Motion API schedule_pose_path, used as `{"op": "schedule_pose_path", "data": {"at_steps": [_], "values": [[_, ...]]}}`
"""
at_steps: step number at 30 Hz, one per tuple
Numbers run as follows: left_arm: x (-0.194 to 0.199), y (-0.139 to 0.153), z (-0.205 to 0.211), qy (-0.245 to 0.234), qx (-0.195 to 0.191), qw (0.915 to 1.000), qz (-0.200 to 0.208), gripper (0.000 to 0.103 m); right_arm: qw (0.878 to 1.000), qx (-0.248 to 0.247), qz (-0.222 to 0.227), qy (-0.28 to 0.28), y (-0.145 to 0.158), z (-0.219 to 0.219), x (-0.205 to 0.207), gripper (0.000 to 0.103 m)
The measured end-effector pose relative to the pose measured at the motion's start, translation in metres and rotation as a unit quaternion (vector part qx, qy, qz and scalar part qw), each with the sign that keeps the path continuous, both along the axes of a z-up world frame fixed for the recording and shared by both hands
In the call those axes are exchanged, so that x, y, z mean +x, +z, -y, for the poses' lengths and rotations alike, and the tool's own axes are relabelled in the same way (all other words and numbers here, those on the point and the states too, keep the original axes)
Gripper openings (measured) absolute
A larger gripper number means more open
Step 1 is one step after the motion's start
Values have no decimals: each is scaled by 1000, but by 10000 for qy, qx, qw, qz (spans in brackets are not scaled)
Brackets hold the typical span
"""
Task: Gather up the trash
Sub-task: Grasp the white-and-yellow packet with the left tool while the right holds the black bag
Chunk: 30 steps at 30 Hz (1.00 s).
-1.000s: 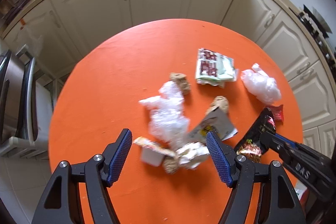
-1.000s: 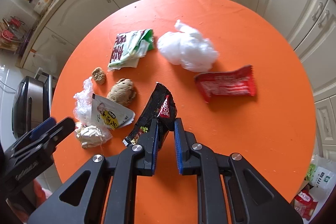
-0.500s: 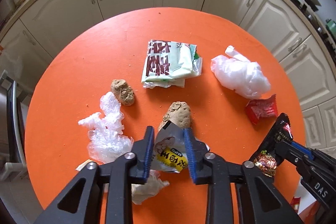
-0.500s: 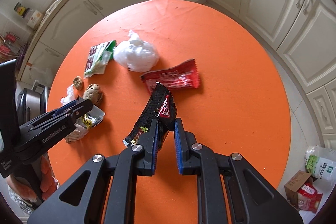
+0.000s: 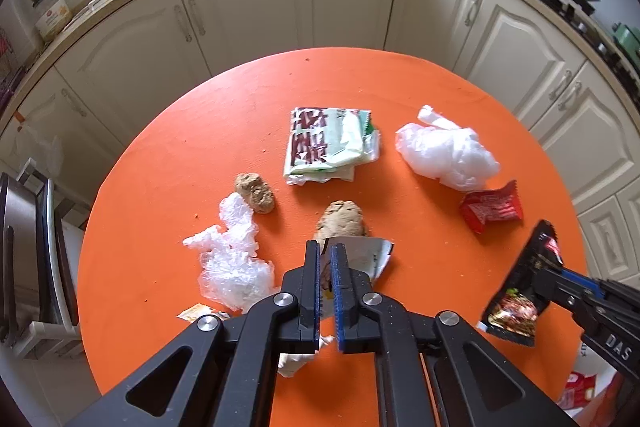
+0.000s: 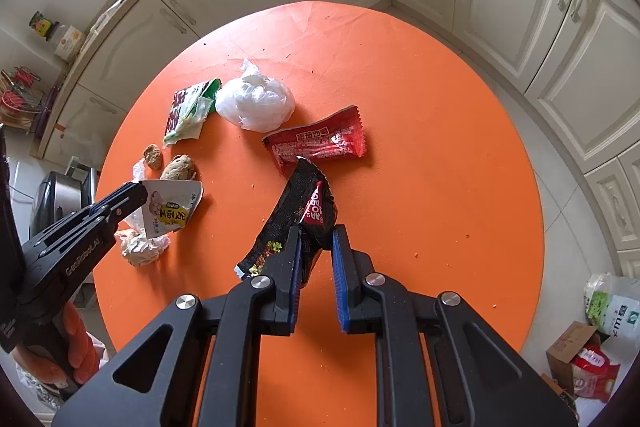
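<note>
between the blue pads of the left gripper (image 5: 329,251), closed narrow, a torn white packet with yellow label (image 5: 366,255) is pinched by its edge, its free part sticking out to the right of the fingertips above the orange round table (image 5: 248,107). likewise held, at the right gripper (image 6: 317,231): a black snack wrapper (image 6: 298,211), clamped at its lower part between the pads, the rest rising up and leftward beyond the fingertips, clear of the table. just below and left of the left gripper: a crumpled beige paper wad (image 6: 142,247) and a clear crumpled plastic film (image 5: 230,259), both lying on the table. just beyond the left fingertips: a brown cookie (image 5: 343,219), close to the packet's upper edge. farther left: a smaller brown cookie piece (image 5: 255,187), beside the film. middle of the table: a red snack wrapper (image 6: 316,143), flat, just beyond the tip of the black wrapper. farther: a white crumpled plastic bag (image 6: 256,101) and, next to it, a green and white wrapper with dark red print (image 5: 326,147). beyond the table edge: cream cabinet doors (image 5: 248,7) under a worktop. floor at right: a cardboard box (image 6: 572,355) with packaging.
</note>
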<state>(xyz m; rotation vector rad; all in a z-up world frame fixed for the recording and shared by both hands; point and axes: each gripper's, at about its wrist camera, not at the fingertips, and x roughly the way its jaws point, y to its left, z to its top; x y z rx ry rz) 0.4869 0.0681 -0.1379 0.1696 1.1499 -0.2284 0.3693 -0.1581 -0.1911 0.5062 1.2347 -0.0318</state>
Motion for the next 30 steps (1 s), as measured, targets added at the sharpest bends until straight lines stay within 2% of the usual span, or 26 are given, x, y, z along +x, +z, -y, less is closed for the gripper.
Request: {"op": "schedule_pose_path", "data": {"at_steps": [3, 5, 8, 9, 11, 12, 13, 15, 20, 22, 25, 26, 28, 30], "values": [[13, -15, -7, 123, -39, 9992, -385, 5, 10000, 1, -20, -14, 0, 0, -4, 14], [15, -14, -10, 179, -168, 9991, -351, 5, 10000, 17, -48, -28, -2, 1, -6, 14], [16, -16, -9, 127, -135, 9990, -418, 6, 9999, 39, -114, -99, -6, 4, -6, 14], [15, -17, -8, 124, -97, 9990, -412, 11, 9999, 48, -127, -104, -7, 5, -6, 14], [14, -19, -9, 190, -21, 9987, -472, 31, 9998, 85, -145, -90, -8, 4, -6, 14], [15, -21, -10, 222, -104, 9980, -574, 54, 9998, 100, -151, -76, -9, 4, -6, 14], [15, -23, -11, 208, -292, 9970, -688, 62, 9998, 107, -159, -62, -10, 3, -7, 14], [14, -27, -10, 161, -472, 9951, -853, 61, 9998, 101, -168, -38, -11, 1, -8, 14], [19, -40, -1, 263, -318, 9949, -920, 61, 9998, 103, -186, -23, -13, 0, -11, 14], [20, -42, 4, 288, -286, 9958, -820, 64, 9997, 107, -207, -13, -14, -1, -11, 14], [15, -50, 20, 115, 93, 9975, -684, 62, 9996, 113, -249, -8, -17, -1, -13, 14], [12, -50, 22, 57, 121, 9981, -600, 59, 9996, 111, -261, -8, -17, -2, -12, 14], [7, -47, 26, -20, 32, 9987, -507, 26, 9996, 108, -274, -15, -18, -1, -12, 14], [4, -49, 30, -130, -115, 9979, -624, 23, 9995, 110, -280, -36, -18, 1, -11, 14]]}}
